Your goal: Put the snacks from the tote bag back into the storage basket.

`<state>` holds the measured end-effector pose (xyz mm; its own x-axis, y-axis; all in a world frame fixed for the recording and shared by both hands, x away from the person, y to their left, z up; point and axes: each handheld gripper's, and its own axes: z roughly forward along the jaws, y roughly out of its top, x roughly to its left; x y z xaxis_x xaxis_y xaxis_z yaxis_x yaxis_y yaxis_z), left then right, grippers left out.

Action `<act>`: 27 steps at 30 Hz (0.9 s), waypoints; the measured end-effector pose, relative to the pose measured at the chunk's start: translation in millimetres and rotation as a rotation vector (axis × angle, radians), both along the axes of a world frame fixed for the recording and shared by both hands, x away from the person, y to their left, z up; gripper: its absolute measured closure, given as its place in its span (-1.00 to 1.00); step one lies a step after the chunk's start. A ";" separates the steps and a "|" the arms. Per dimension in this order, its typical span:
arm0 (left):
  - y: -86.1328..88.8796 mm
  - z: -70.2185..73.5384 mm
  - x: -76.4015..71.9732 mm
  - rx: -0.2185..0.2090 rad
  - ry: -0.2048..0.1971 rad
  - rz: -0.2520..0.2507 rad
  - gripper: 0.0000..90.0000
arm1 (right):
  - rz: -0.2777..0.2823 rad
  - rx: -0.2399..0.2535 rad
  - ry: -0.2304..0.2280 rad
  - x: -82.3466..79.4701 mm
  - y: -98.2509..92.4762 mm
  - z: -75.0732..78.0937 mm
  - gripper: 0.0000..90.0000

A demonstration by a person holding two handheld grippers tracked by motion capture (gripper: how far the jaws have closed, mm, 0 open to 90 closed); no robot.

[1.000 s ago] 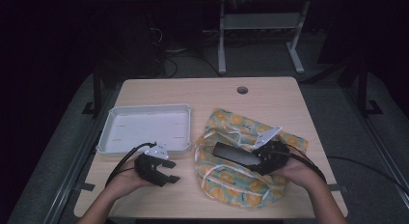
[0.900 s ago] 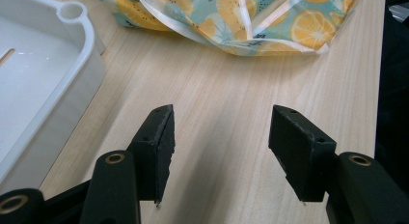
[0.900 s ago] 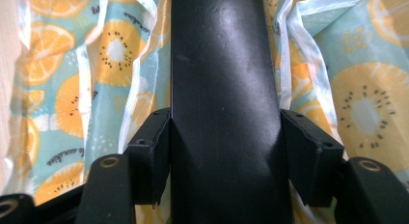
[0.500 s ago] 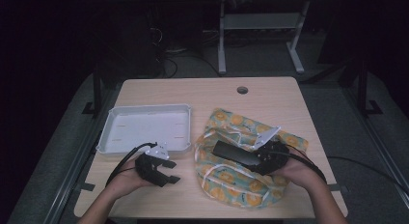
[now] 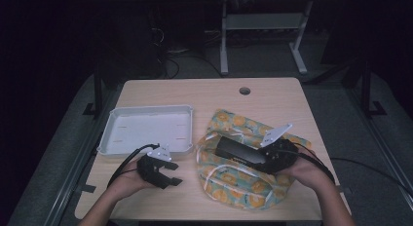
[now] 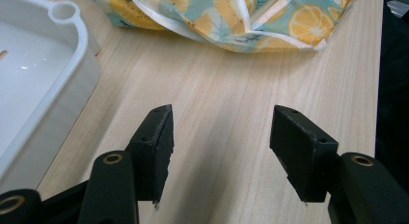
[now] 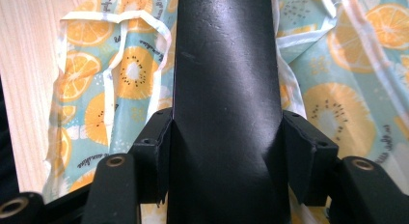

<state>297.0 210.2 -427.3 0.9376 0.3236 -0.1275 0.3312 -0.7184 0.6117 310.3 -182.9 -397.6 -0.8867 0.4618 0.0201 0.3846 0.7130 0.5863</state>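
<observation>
A long black box [image 5: 238,149] lies slantwise over a fruit-print cloth bag [image 5: 234,187] at the table's right front. My right gripper [image 5: 265,159] is shut on the box's near end. In the right gripper view both pads press the sides of the black box [image 7: 224,64], held in the right gripper [image 7: 224,130], with the bag's fabric [image 7: 120,79] spread beneath. My left gripper [image 5: 174,174] rests low over bare wood left of the bag. It stands open, and the left gripper view shows only table between the fingers of the left gripper [image 6: 219,120].
A white shallow tray [image 5: 141,128] sits at the left, just behind the left gripper; its corner [image 6: 43,64] is close on that side. The bag's edge [image 6: 231,16] lies ahead of the left gripper. A round cable hole [image 5: 244,91] marks the table's far side.
</observation>
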 end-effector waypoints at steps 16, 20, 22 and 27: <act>-1.0 -0.1 0.7 -0.002 -0.001 -0.013 -0.10 | 0.031 0.008 -0.044 -0.1 -6.9 27.9 -0.07; 0.2 0.6 0.9 -0.002 0.001 -0.014 -0.11 | 0.046 0.021 -0.047 -0.1 -5.6 35.4 -0.07; 1.2 1.2 1.2 0.005 -0.004 -0.021 -0.12 | 0.056 0.028 -0.052 0.8 -3.4 39.1 -0.07; 4.0 4.1 2.2 0.004 -0.006 -0.026 -0.14 | 0.103 0.030 -0.054 3.2 5.5 47.8 -0.06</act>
<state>299.1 214.2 -423.2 0.9463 0.2999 -0.1205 0.3088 -0.7291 0.6108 313.5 -177.4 -349.8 -0.9295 0.3685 -0.0169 0.2776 0.7288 0.6259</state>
